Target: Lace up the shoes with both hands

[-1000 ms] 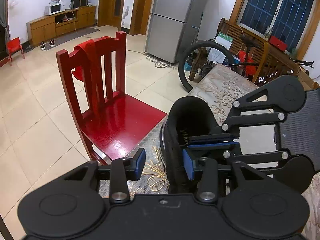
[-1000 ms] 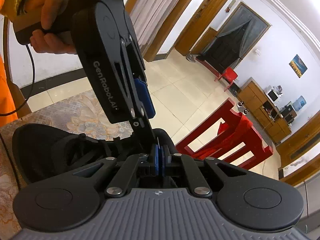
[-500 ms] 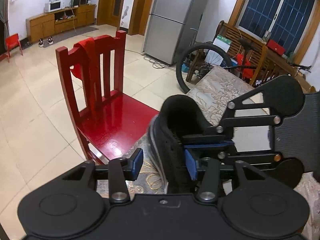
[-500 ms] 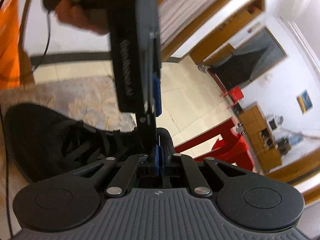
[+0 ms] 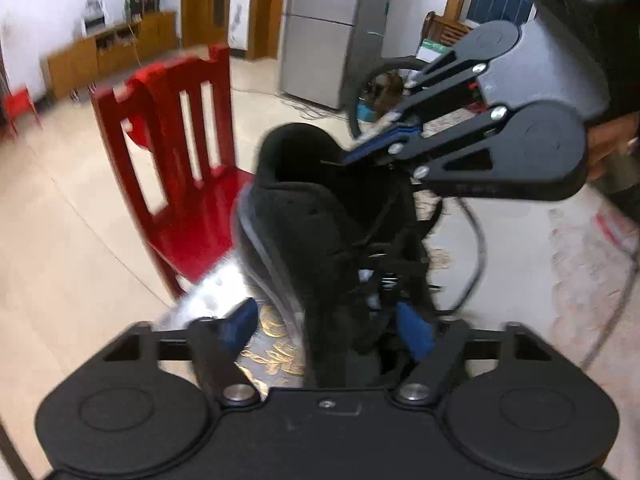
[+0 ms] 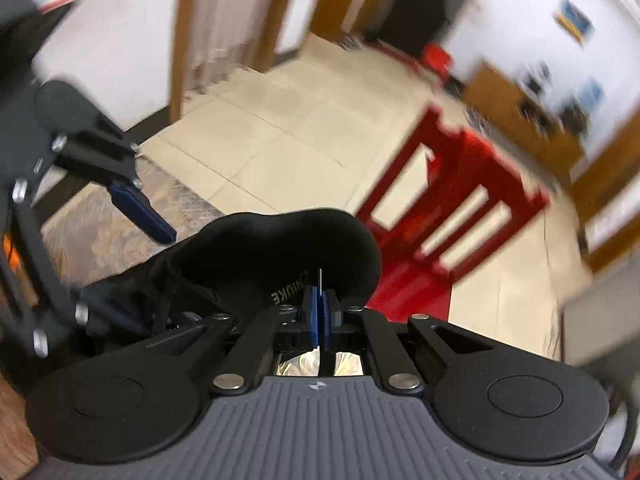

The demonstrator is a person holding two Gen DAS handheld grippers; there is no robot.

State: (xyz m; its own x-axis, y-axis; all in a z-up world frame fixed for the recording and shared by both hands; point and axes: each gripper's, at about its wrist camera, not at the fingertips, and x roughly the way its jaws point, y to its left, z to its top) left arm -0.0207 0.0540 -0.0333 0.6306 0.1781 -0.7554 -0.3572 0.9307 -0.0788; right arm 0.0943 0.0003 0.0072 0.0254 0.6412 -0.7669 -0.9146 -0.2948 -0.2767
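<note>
We show a black shoe point(image 5: 304, 232) standing on a bench covered with a patterned cloth point(image 5: 276, 356), its heel toward a glossy red chair point(image 5: 180, 152).

The left hand-held gripper point(image 5: 326, 326) is spread wide, its blue pads straddling the toe end of the shoe and gripping nothing. The right hand-held gripper point(image 6: 320, 312) is clenched above the shoe's collar; a thin dark strip, which we take for the lace tip point(image 6: 319, 280), stands up from between its pads. In the left view a black lace point(image 5: 380, 220) runs taut from the eyelet rows up toward that gripper.

Risks, as we judge them:
- The lace is thin and smooth and is held near its very end, so a sharp pull could slide it out of the pads.
- The shoe is light and unclamped. Tension on the lace could tip it or drag it along the slick cloth toward the bench edge.
- Both views are blurred, so we cannot tell which eyelets are threaded.

The upper looks like soft, matte knit with a padded, rounded collar and a pale-edged sole. The grippers are rigid black plastic with steel pivots.
</note>
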